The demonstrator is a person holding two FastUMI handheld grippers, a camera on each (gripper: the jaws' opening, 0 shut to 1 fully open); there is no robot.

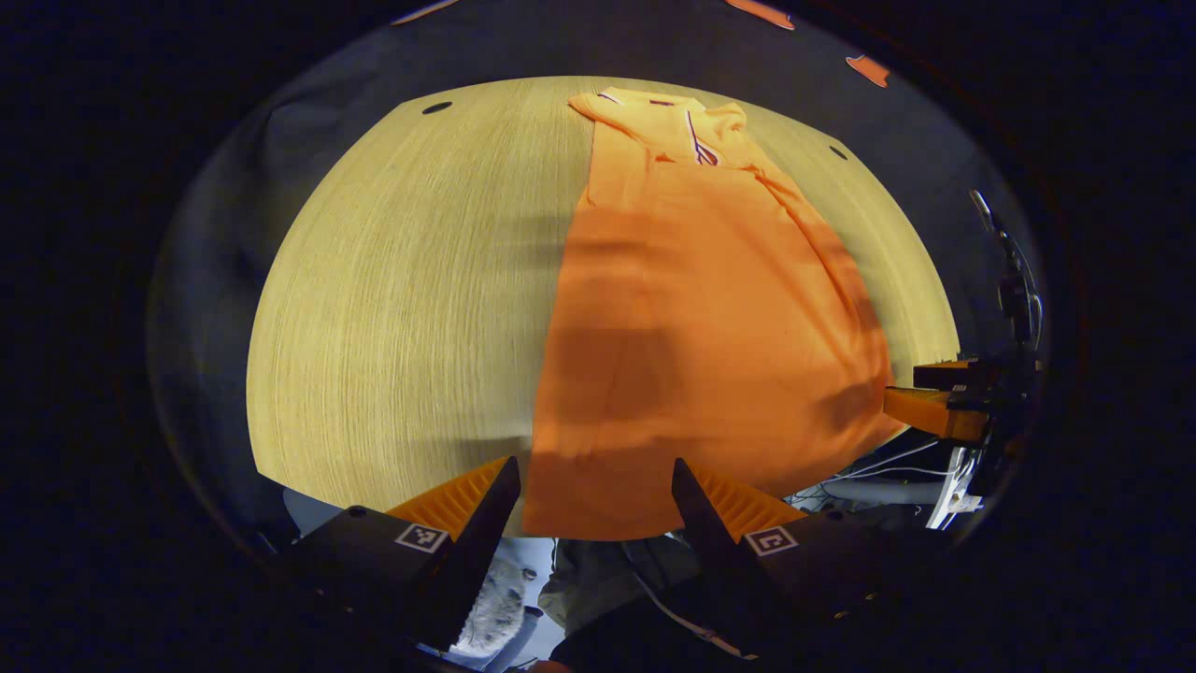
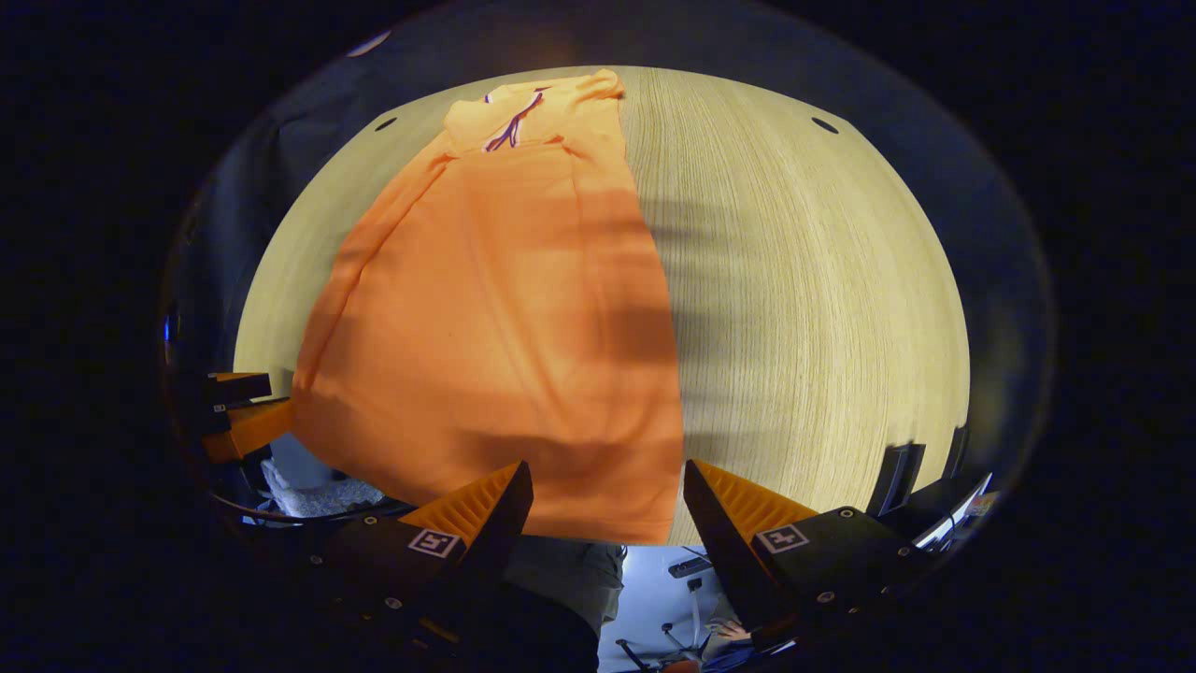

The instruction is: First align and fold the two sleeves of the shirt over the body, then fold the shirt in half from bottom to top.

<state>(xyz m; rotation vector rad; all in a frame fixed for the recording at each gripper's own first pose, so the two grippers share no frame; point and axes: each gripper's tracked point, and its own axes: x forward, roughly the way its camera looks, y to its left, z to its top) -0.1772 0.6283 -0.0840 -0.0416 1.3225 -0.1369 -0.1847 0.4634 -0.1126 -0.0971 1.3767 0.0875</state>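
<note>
Orange shirt (image 1: pixel 710 318) flat on wooden table (image 1: pixel 402 308)

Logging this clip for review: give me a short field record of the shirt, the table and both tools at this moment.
garment: orange polo shirt, lying lengthwise on the table, collar at the far end
sleeves: appear already folded over the body
bottom hem: at the near table edge, not yet folded up
surface: light wood-grain table
left tool: open, at the hem's left corner
right tool: open, at the hem's right corner

Shirt (image 1: pixel 710 318) flat on the table (image 1: pixel 402 299), collar (image 1: pixel 687 126) at the far edge, hem nearest.
</note>
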